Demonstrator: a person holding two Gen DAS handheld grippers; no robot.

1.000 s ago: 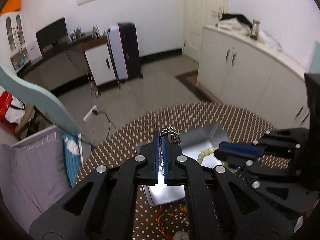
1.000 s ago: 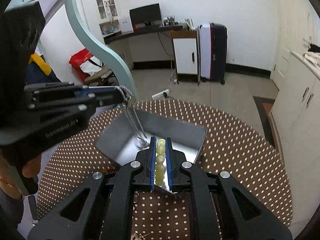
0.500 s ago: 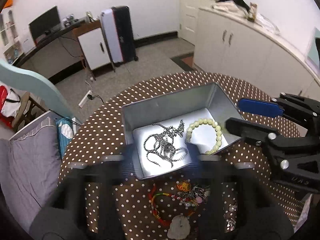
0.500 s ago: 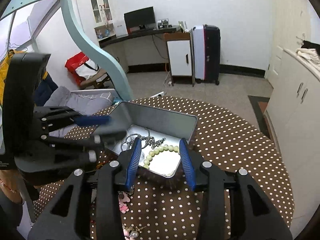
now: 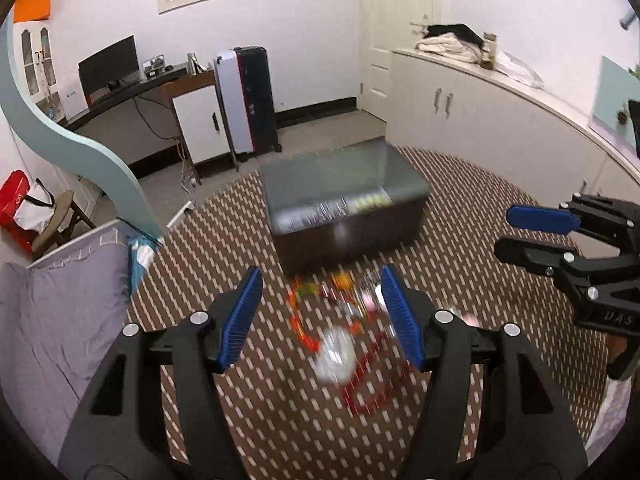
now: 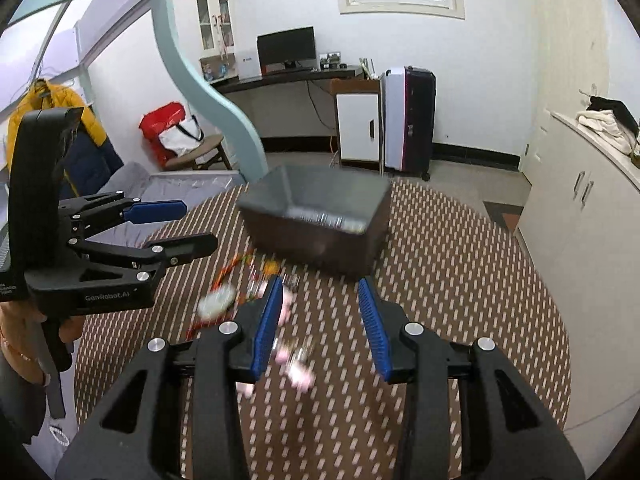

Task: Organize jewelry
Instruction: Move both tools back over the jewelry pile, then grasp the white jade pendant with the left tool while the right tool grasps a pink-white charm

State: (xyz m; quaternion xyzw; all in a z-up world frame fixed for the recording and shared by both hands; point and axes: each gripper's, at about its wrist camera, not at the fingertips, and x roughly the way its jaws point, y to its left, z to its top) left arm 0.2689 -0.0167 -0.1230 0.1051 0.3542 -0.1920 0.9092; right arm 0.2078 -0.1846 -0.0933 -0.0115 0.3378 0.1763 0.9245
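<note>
Both claws are seen open and empty: the left gripper (image 5: 320, 312) at lower centre over blurred jewelry (image 5: 336, 344) (metal tray (image 5: 344, 236) beyond), the right gripper (image 6: 320, 320) likewise.

The grey rectangular metal tray (image 5: 348, 216) has a dull sheen; beneath it, the brown white-dotted tablecloth (image 5: 460, 200) looks matt. Beside the tray, the grippers' ribbed blue pads (image 5: 242, 316) — matt black plastic frames.
</note>
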